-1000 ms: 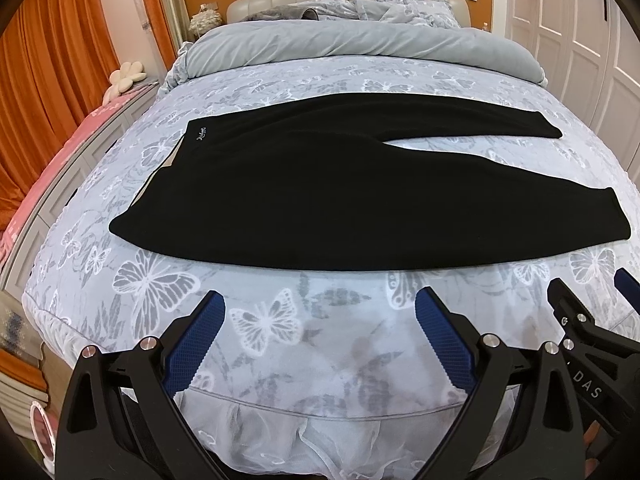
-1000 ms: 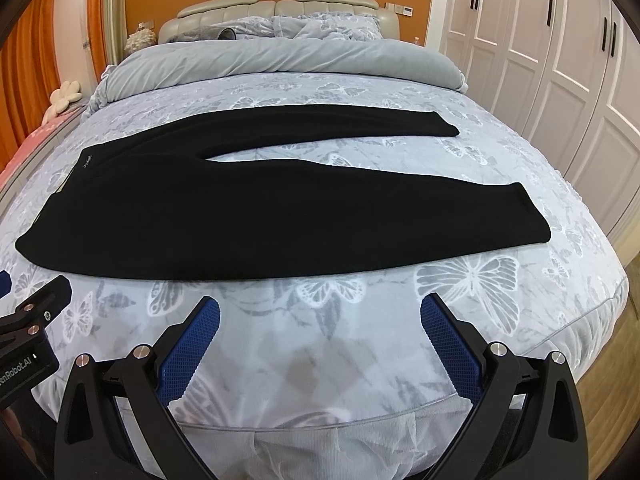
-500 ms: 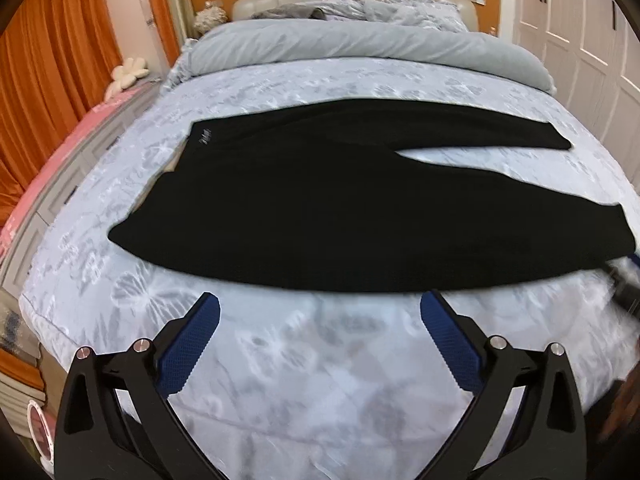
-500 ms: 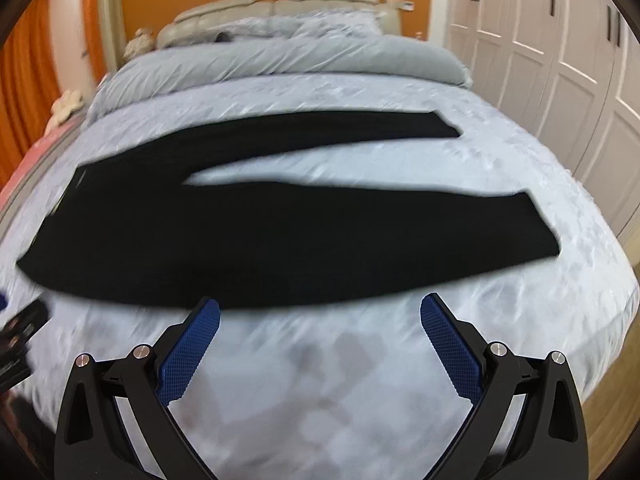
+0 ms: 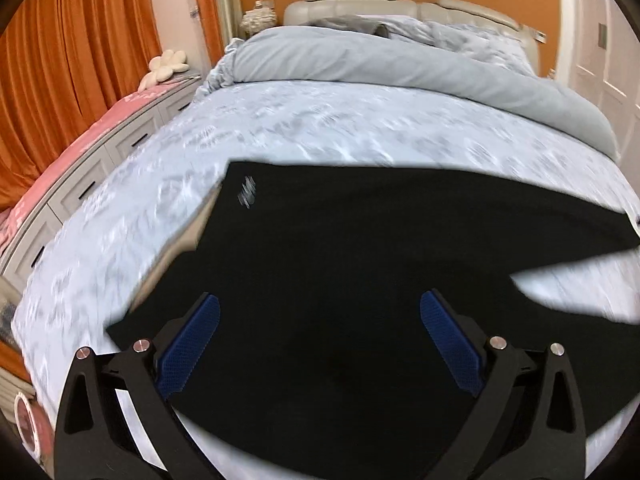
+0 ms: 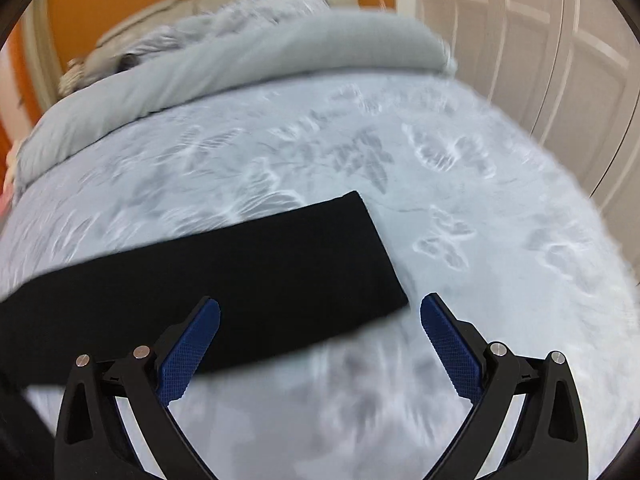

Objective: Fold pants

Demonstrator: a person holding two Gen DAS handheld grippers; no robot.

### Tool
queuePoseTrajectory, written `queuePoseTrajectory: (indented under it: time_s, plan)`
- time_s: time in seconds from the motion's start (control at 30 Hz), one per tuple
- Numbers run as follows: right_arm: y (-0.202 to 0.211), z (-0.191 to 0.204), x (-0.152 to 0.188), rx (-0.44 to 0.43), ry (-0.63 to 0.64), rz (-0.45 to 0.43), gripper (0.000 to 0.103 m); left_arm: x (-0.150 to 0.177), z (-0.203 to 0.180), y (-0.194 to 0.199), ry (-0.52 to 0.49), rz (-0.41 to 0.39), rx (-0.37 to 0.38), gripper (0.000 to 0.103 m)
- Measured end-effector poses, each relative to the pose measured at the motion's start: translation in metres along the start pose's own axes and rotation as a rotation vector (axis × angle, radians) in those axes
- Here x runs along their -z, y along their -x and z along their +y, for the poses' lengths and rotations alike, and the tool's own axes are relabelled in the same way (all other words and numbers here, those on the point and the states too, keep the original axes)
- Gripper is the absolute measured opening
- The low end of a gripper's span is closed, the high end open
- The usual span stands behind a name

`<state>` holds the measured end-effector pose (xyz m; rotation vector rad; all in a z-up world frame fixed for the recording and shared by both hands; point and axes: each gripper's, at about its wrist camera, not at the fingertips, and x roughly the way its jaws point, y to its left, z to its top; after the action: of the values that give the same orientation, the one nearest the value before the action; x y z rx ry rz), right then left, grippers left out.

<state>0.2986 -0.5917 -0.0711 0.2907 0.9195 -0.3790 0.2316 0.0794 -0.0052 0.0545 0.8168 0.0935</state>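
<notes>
Black pants (image 5: 360, 264) lie flat across the bed, waistband to the left with a small pale logo (image 5: 247, 193) near it, legs running right. My left gripper (image 5: 319, 312) is open and empty, low over the seat and waist area of the pants. In the right wrist view the near leg (image 6: 224, 280) ends in a cuff (image 6: 380, 252). My right gripper (image 6: 320, 316) is open and empty, its span straddling the lower corner of that cuff. Both views are motion-blurred.
The bed has a pale blue butterfly-print cover (image 6: 480, 208) and a grey duvet (image 5: 400, 64) rolled at the head. A drawer unit with a pink top (image 5: 80, 152) and orange curtains (image 5: 72, 60) stand on the left. White wardrobe doors (image 6: 540, 40) line the right.
Both grippers have moved forward and down from the foot of the bed to the pants, the left toward the waist end, the right toward the near leg's cuff. Both stay open.
</notes>
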Motion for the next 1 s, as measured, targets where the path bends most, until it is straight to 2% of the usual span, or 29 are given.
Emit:
queuePoseTrajectory:
  time_s: [0.1,0.17,0.27,0.37,0.43,0.47,0.5,0.57,0.6,0.63,0.67,0.7,0.73,0.77,0.8,0.83,0.9,0.97,1.0]
  plan:
    - [-0.037,-0.010,-0.009,-0.066,-0.041,0.064,0.098,-0.050,0.036,-0.053,0.035,0.013,-0.034,0.098]
    - [-0.048,-0.010,-0.007,-0.101,-0.054,0.086,0.094,-0.079,0.065,-0.095,0.078,0.057,-0.053,0.098]
    - [-0.042,-0.009,-0.003,-0.128,-0.018,0.017,0.087,-0.109,0.101,-0.151,0.149,0.133,-0.059,0.098]
    - [-0.034,-0.022,0.002,-0.112,-0.053,-0.004,0.055,-0.125,0.126,-0.184,0.243,0.175,-0.021,0.098]
    - [-0.029,-0.034,0.002,-0.111,-0.096,-0.010,0.009,-0.131,0.134,-0.200,0.262,0.188,-0.022,0.098]
    - [-0.025,-0.042,0.004,-0.124,-0.123,-0.015,0.006,-0.133,0.136,-0.207,0.259,0.200,-0.023,0.098]
    - [-0.020,-0.049,0.004,-0.157,-0.151,-0.023,0.006,-0.134,0.137,-0.216,0.255,0.216,-0.018,0.098]
    - [-0.013,-0.054,0.006,-0.162,-0.162,-0.029,0.006,-0.132,0.137,-0.226,0.251,0.241,0.000,0.096]
    - [-0.013,-0.054,0.006,-0.162,-0.162,-0.020,0.010,-0.131,0.136,-0.232,0.245,0.260,0.023,0.086]
    - [-0.013,-0.055,0.006,-0.161,-0.170,-0.013,0.014,-0.130,0.134,-0.240,0.240,0.291,0.045,0.067]
    - [-0.014,-0.054,0.005,-0.156,-0.182,-0.006,0.017,-0.130,0.134,-0.244,0.242,0.312,0.065,0.061]
    - [-0.014,-0.055,0.004,-0.157,-0.191,-0.010,0.038,-0.128,0.133,-0.248,0.244,0.333,0.054,0.059]
    - [-0.013,-0.055,0.004,-0.159,-0.203,-0.018,0.066,-0.127,0.131,-0.247,0.239,0.329,0.045,0.057]
    - [-0.011,-0.054,0.002,-0.155,-0.198,-0.041,0.074,-0.127,0.130,-0.247,0.231,0.325,0.045,0.056]
    - [-0.010,-0.053,0.001,-0.144,-0.190,-0.051,0.077,-0.127,0.128,-0.247,0.221,0.329,0.045,0.051]
    - [-0.012,-0.052,-0.001,-0.141,-0.187,-0.051,0.078,-0.127,0.128,-0.249,0.217,0.335,0.053,0.046]
    - [-0.023,-0.054,-0.007,-0.139,-0.188,-0.013,0.078,-0.126,0.127,-0.251,0.217,0.344,0.063,0.047]
    - [-0.033,-0.054,-0.010,-0.129,-0.184,0.021,0.079,-0.126,0.130,-0.252,0.234,0.343,0.080,0.066]
    - [-0.038,-0.054,-0.010,-0.131,-0.181,0.034,0.081,-0.126,0.129,-0.254,0.252,0.346,0.103,0.085]
